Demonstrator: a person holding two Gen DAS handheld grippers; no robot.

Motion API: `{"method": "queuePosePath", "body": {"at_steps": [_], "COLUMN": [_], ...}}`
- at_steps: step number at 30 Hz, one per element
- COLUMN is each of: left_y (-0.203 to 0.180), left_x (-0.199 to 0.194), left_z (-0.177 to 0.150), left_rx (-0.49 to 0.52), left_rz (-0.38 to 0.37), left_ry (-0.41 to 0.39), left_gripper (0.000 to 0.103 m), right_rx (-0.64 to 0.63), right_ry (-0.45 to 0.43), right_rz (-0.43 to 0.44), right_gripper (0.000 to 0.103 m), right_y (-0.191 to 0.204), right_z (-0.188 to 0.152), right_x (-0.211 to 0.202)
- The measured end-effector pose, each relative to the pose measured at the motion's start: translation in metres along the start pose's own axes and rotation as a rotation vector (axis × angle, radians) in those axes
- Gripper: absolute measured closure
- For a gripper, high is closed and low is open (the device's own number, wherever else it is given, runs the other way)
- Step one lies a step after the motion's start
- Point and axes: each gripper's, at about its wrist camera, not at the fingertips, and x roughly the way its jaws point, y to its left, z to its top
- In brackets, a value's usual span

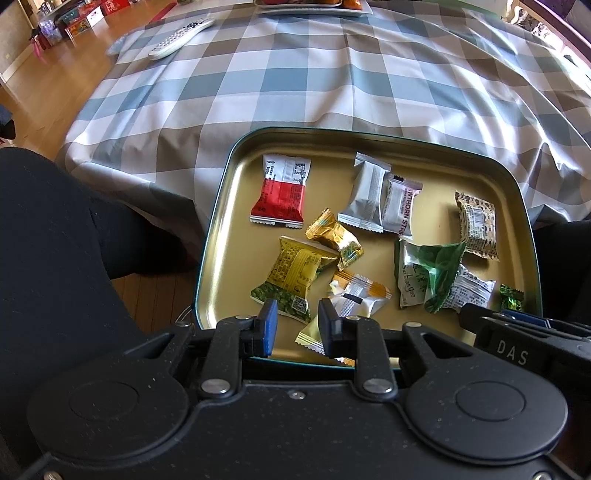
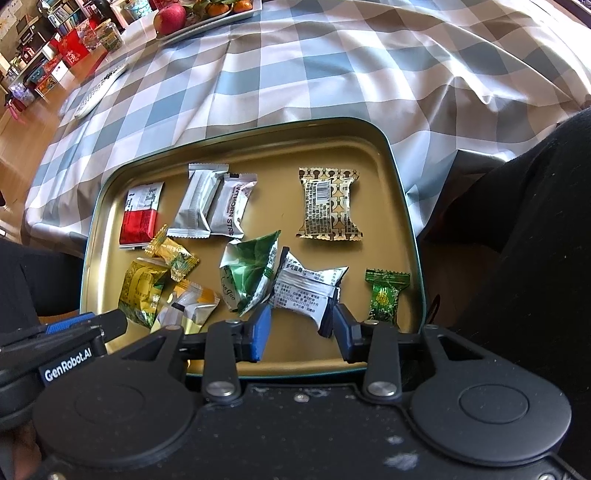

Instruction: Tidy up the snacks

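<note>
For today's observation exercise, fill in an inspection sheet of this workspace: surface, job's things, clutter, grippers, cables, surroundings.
Surface: checked tablecloth, creased, draped over the table edge.
Job's things: gold tin tray holding loose wrapped snacks, among them a red and white packet, a patterned packet and a green candy.
Clutter: remote control; fruit plate with an apple.
Grippers: left hand-held gripper open over the tray's near edge; right hand-held gripper open around a white printed packet.
Cables: nothing seen.
Surroundings: wooden floor, boxes along the far wall.

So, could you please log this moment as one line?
left gripper: open, over tin tray | right gripper: open, astride white packet
</note>
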Motion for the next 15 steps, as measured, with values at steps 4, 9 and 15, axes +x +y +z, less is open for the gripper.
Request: {"method": "queuePosePath", "body": {"at_steps": [4,9,15], "left_y": [0.0000,-0.0010,-0.0007], "left_x": [0.0019,0.0050,0.0095], "left_z": [0.0005,0.0006,0.0010], "left_rx": [0.000,0.006,0.006], "left_rz": [0.001,-0.009,-0.012], "left_ry": [0.011,0.020,0.032], "left_gripper": [0.069,0.069,0.069], "right_rx": [-0.002,-0.001,-0.006], "right_ry": [0.003,0.012,0.036], "right_rz": [0.001,0.002,0.004], "right_gripper": [0.063,0.062,0.062], "right_y": [-0.0002,-0.0004,0.0016], "right_z": [0.0008,0.0017,0.0011], "right_x": [0.0007,0.0026,0.0078]}}
